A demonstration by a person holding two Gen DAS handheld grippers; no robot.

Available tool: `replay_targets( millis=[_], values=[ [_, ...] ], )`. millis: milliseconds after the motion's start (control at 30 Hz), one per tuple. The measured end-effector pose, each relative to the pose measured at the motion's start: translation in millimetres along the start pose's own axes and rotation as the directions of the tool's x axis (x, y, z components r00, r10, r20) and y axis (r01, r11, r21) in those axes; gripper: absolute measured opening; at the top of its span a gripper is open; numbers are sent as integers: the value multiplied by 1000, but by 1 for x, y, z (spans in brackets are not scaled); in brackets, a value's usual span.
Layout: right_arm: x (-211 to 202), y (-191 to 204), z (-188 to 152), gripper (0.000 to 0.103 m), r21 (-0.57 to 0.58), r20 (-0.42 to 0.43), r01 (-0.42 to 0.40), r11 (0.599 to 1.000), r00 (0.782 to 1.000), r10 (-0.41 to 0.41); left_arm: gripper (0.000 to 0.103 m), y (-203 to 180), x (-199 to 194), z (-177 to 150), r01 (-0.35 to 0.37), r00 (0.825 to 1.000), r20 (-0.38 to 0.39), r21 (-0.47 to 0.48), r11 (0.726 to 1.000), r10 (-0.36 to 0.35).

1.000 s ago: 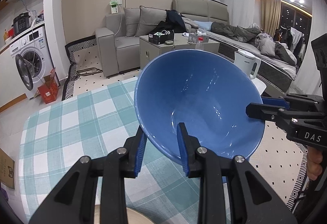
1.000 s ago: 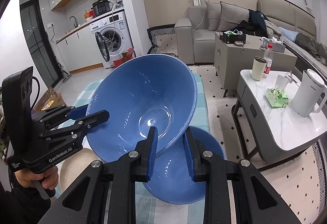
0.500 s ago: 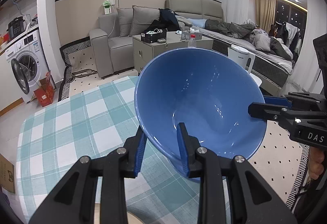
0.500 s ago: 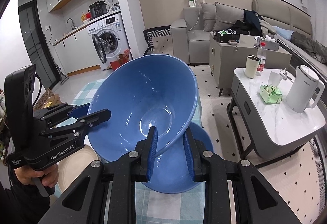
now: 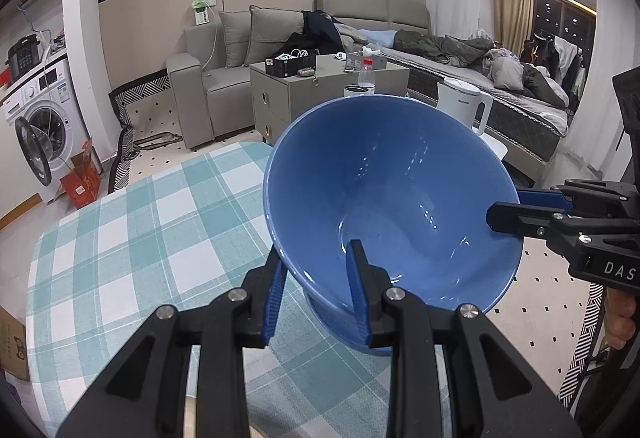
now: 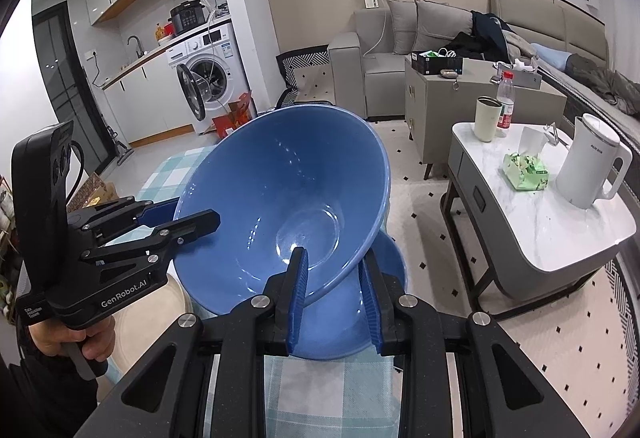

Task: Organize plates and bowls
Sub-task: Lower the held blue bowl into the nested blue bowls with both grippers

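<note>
We've got the big blue bowl (image 5: 392, 198) up off the table, tilted, held from two sides. Left gripper (image 5: 316, 294) nearly closed, pinching the rim on the near edge, one finger inside the bowl, one outside. Right gripper (image 6: 334, 294) same deal on its own side of the rim, nearly closed, inner finger down the bowl wall, outer finger behind it. In right wrist view the left gripper's fingers (image 6: 188, 222) clamp the rim at the bowl's left side.

2nd blue bowl (image 6: 360, 314) sits on the checked tablecloth (image 5: 120, 246) directly under the tilted one, near the table's right edge. Can't tell if they touch. Beige plate (image 6: 156, 314) at the table's near side, partly hidden behind the left gripper.
</note>
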State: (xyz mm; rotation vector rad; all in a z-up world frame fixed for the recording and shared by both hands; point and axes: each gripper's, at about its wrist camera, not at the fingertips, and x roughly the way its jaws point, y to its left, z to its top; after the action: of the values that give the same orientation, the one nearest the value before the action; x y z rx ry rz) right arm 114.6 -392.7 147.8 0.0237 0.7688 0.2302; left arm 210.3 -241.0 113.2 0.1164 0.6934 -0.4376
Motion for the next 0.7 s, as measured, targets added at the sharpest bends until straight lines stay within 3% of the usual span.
replay_targets(
  millis=[700],
  values=[
    [16, 2, -8, 28, 1, -54, 19, 1000, 998, -18, 28, 1, 24, -17, 13, 999, -52, -20, 1000, -14]
  ],
)
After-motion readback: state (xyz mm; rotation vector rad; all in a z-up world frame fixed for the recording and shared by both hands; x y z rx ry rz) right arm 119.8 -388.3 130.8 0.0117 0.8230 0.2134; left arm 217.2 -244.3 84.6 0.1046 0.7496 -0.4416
